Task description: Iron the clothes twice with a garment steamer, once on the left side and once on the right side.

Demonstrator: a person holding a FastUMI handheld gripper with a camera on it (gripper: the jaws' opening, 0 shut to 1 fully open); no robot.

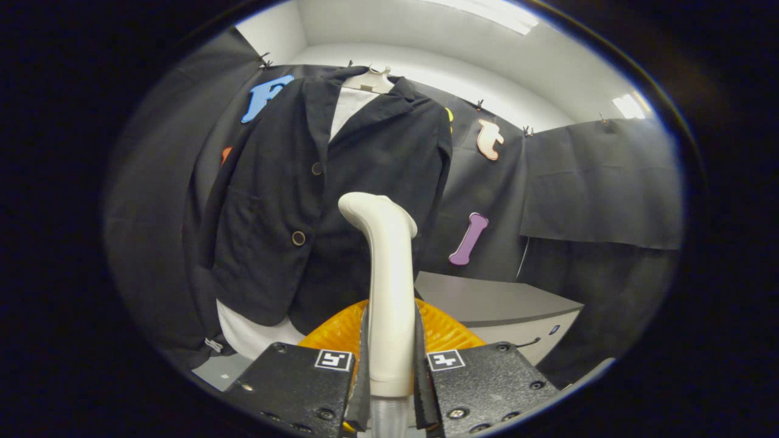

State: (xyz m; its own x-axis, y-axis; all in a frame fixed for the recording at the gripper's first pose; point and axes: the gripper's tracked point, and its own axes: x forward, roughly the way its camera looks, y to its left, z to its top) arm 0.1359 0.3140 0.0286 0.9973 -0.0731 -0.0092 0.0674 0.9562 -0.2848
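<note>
Here the gripper is clamped on the steamer, a dark finger pressing on either side of its cream handle, which stands upright between them with the bent head pointing toward the jacket. Just behind the handle sits an orange ribbed disc. Beyond it the dark jacket hangs on a pale hanger against the black wall, a white shirt showing at the collar and below the hem. The steamer head is near the jacket's lower front, right of the two buttons; whether it touches the cloth cannot be told. A grey cabinet stands beside the jacket to the right.
</note>
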